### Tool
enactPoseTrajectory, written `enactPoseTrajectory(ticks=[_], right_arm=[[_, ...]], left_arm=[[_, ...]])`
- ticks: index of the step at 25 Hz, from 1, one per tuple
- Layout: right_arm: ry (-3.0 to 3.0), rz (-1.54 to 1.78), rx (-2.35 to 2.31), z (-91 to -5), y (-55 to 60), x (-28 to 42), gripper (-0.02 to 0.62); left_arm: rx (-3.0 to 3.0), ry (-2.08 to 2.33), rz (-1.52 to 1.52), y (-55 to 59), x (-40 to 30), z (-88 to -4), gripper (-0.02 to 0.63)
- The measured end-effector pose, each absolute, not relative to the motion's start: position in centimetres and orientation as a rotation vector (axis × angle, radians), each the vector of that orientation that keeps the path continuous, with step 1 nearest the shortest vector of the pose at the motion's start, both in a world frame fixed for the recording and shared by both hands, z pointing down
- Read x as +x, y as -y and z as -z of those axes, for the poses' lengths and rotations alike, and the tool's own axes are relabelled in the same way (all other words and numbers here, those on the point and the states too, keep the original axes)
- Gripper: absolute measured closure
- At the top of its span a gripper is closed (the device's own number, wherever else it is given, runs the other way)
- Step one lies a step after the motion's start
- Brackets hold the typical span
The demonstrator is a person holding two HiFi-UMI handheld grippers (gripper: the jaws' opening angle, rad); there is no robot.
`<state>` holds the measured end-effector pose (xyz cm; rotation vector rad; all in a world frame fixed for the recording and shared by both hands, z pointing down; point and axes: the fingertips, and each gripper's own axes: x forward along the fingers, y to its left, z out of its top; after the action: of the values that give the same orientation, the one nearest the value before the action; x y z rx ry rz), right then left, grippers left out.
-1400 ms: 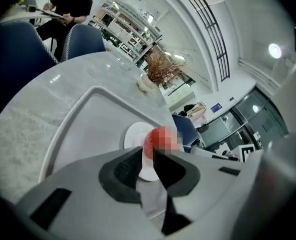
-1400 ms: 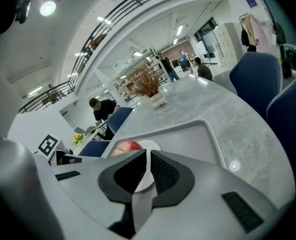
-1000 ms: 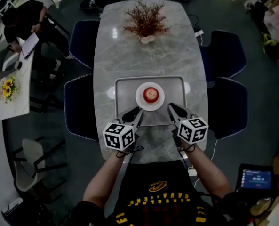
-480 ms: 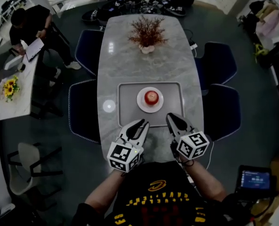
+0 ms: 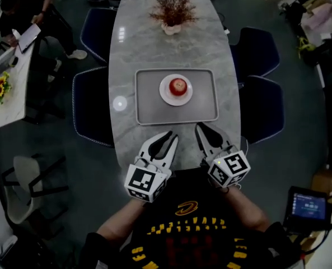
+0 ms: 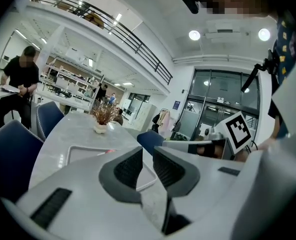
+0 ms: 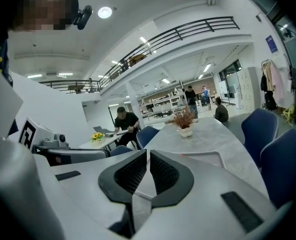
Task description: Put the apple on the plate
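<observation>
Red apple [image 5: 178, 85] on a white plate [image 5: 167, 96], pale grey tray [image 5: 149, 105], grey-veined marble table [image 5: 171, 43], navy chairs [image 5: 90, 115] left and right, rust-red plant [image 5: 174, 7] far, white left gripper [image 5: 170, 135] and right gripper [image 5: 199, 128] with black-and-white marker cubes near.

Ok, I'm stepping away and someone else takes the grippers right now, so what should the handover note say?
Left gripper: fingers shut, nothing between them, over the near edge of the table, short of the tray.
Right gripper: the same, fingers shut and empty, beside the left one.
Things: the apple sits on the white plate, and the plate sits mid-tray.
Done: the apple is on the plate.
Left: nothing that I can see; probably just keep both grippers off the tray.
</observation>
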<state>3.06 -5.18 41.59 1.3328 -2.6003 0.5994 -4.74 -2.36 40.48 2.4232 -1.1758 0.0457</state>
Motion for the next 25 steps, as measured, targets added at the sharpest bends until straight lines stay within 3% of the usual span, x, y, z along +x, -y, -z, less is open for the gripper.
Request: enactPoseTrajectory(ticks=[9, 25], right_arm=[[2.716, -0.27, 1.279, -36.4, 4.1, 1.6, 0.566], [2.856, -0.226, 1.202, -33.7, 2.2, 4.8, 0.566]], left_arm=[[2.545, 1.185, 0.011, 1.8, -4.0, -36.3, 0.54], [2.621, 1.296, -0.05, 0.4, 0.3, -33.3, 0.54]])
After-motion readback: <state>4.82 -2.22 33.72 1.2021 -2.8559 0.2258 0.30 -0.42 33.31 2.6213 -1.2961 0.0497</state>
